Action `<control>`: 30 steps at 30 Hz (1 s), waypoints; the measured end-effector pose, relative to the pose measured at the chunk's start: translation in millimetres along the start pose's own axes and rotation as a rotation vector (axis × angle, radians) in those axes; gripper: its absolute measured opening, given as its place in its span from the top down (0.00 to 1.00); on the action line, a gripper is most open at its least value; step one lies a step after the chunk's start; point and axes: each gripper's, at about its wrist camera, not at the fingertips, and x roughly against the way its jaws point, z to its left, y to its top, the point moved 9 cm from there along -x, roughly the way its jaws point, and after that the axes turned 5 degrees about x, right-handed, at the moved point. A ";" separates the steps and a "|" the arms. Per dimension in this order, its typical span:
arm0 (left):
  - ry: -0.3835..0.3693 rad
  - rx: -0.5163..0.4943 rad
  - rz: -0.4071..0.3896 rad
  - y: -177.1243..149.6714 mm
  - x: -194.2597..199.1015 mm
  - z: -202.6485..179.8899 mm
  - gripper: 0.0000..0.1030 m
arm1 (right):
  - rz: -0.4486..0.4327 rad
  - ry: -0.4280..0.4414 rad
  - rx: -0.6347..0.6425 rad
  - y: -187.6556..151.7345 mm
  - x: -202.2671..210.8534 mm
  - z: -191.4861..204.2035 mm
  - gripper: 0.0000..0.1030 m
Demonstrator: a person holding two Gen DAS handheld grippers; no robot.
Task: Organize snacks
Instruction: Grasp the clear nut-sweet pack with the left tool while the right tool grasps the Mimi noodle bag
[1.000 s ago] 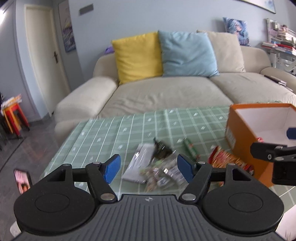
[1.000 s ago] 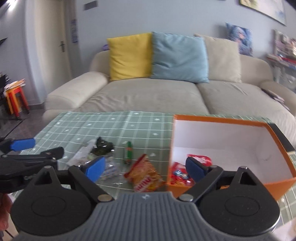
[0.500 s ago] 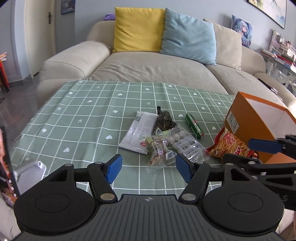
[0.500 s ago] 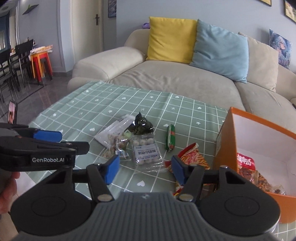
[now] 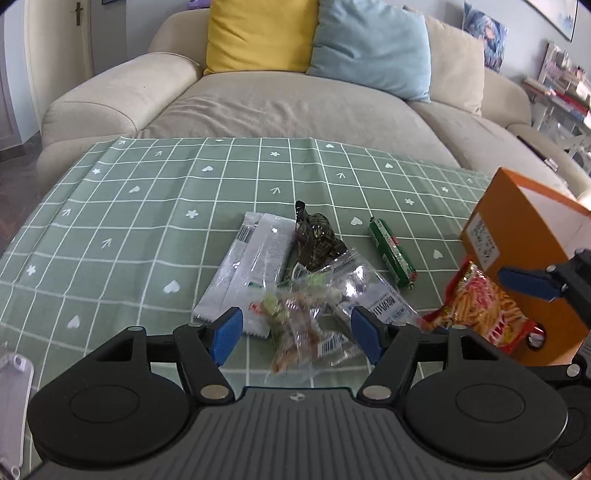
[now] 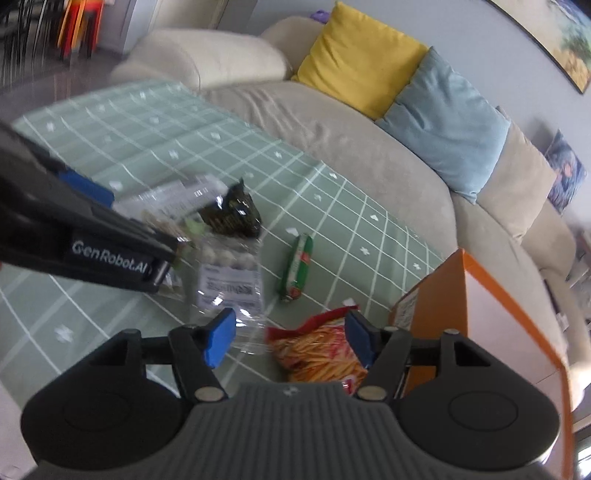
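Six snacks lie loose on the surface (image 5: 147,206) beside the orange box (image 5: 517,258), chips (image 6: 325,350) nearest it, so most sorting is left; my left hand-held gripper (image 5: 295,330) and right hand-held gripper (image 6: 291,336) both hover spread, empty.

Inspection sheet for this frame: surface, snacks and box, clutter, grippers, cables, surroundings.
Surface: green checked tablecloth, flat.
Job's things: orange box at the right, open top; red chip bag against its side; green sausage stick lying alone; white wrapper, dark packet and two clear bags piled together.
Clutter: white object at the left edge, unclear.
Grippers: left gripper open over the clear bags; right gripper open over the chip bag.
Cables: nothing seen.
Surroundings: beige sofa, yellow cushion and blue cushion.
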 end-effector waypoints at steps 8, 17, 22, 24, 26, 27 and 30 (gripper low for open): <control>-0.030 0.024 0.034 -7.4 -31.6 -2.8 0.21 | 0.094 -0.028 0.156 -11.0 -29.2 -9.5 0.28; -0.042 0.044 0.052 -9.9 -42.4 -0.7 0.24 | 0.187 -0.029 0.203 -28.6 -52.7 -5.3 0.28; -0.066 0.054 0.053 -7.6 -44.2 -2.0 0.37 | 0.200 -0.004 0.166 -29.2 -55.0 -10.2 0.35; -0.080 0.058 0.056 -7.1 -43.5 -2.9 0.42 | 0.219 0.006 0.146 -30.2 -55.9 -11.9 0.44; -0.083 0.060 0.057 -6.9 -42.5 -3.2 0.46 | 0.227 0.017 0.130 -30.7 -55.4 -12.4 0.48; -0.087 0.062 0.057 -7.0 -41.6 -3.3 0.54 | 0.228 0.015 0.129 -31.0 -54.8 -12.2 0.50; -0.093 0.066 0.063 -7.8 -39.5 -3.5 0.60 | 0.225 0.012 0.135 -31.5 -51.7 -11.0 0.55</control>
